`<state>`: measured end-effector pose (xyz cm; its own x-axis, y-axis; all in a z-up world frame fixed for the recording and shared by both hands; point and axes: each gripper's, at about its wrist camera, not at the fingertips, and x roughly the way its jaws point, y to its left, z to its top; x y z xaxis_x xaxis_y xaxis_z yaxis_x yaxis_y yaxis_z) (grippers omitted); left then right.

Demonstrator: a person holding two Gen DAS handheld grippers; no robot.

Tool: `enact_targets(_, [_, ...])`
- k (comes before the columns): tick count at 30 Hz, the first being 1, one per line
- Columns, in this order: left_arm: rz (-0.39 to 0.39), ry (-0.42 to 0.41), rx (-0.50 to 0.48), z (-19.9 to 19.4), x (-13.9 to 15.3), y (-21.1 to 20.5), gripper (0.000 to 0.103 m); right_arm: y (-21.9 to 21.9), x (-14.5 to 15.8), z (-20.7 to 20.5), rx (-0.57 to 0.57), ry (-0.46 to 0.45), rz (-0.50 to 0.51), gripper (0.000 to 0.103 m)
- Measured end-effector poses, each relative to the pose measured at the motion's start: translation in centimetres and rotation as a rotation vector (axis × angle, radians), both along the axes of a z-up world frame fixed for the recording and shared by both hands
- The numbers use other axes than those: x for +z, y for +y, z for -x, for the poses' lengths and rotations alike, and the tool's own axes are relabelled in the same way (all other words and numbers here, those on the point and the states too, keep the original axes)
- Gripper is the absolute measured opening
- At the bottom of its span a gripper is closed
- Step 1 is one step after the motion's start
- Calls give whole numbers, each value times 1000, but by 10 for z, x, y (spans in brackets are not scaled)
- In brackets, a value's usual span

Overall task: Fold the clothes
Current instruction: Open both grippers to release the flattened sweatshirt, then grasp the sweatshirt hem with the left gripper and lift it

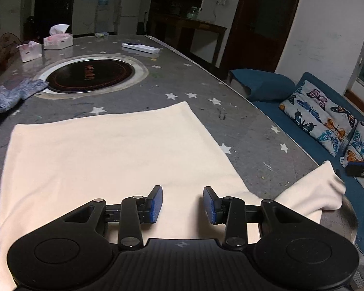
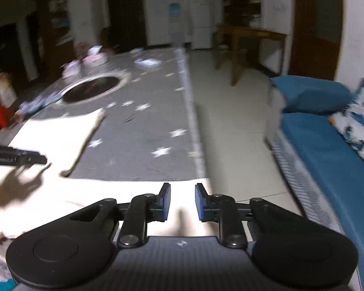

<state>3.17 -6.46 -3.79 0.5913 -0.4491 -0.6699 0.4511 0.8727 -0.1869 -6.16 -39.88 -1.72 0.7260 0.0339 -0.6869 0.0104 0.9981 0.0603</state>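
A cream garment [image 1: 109, 160] lies spread flat on the grey star-patterned table cover [image 1: 230, 126]. My left gripper [image 1: 183, 203] hovers over its near part, open, with nothing between the blue pads [image 1: 155, 203]. One corner of the garment [image 1: 322, 189] is bunched up at the table's right edge, close to a dark part of the right gripper [image 1: 361, 169]. In the blurred right wrist view, my right gripper [image 2: 182, 202] stands over the garment's near edge [image 2: 109, 191]. Its jaws are a little apart and no cloth shows between them. The left gripper [image 2: 17, 158] shows at the left.
A round black cooktop [image 1: 89, 75] is set into the table. Beyond the garment lie grey gloves [image 1: 12, 94], two tissue boxes [image 1: 58, 40] and a white remote [image 1: 140, 47]. A blue sofa [image 1: 262, 84] with butterfly cushions [image 1: 320, 118] runs along the table's right side.
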Motion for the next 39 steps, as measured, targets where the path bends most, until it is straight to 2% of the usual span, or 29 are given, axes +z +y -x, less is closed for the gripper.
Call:
enact_targets(2, [-11,-5,-15,3,2,3,41,9,-8,-16,42,53,-3,23])
enact_targets(6, [-33,22,-23,-3,-2,6,41,10,-25,-39,39,111,17,24])
enact_targets(13, [-60,0,22,-31,-6,3,41,14,-31,-86,62,60,81,27])
enact_targets(15, [-71,-11,46,-39,-5,5,41,13,-33,-103,60,52,87,33])
enact_targets(18, [-44,5,62,-42,-1,14,41,15,-29,-116,70,65,106,34])
enact_targets(20, [-25,6,63,-38,4,20,41,22,-19,-116,103,43,114,38])
enact_targets(24, [3,-35,83,-13,14,44,42,53,1,-115,275,27,75,44])
enact_targets(27, [-12,-64,166,7,15,74,42,90,8,-118,415,23,68,50])
enact_targets(29, [-19,-82,246,20,15,99,42,118,10,-121,500,18,68,50])
enact_targets(32, [-16,-86,401,38,16,144,42,160,10,-126,615,11,67,51])
enact_targets(36, [-41,-78,597,48,17,198,42,207,5,-134,719,21,76,51])
enact_targets(39, [-71,-52,684,38,14,221,42,229,-1,-138,752,33,82,51])
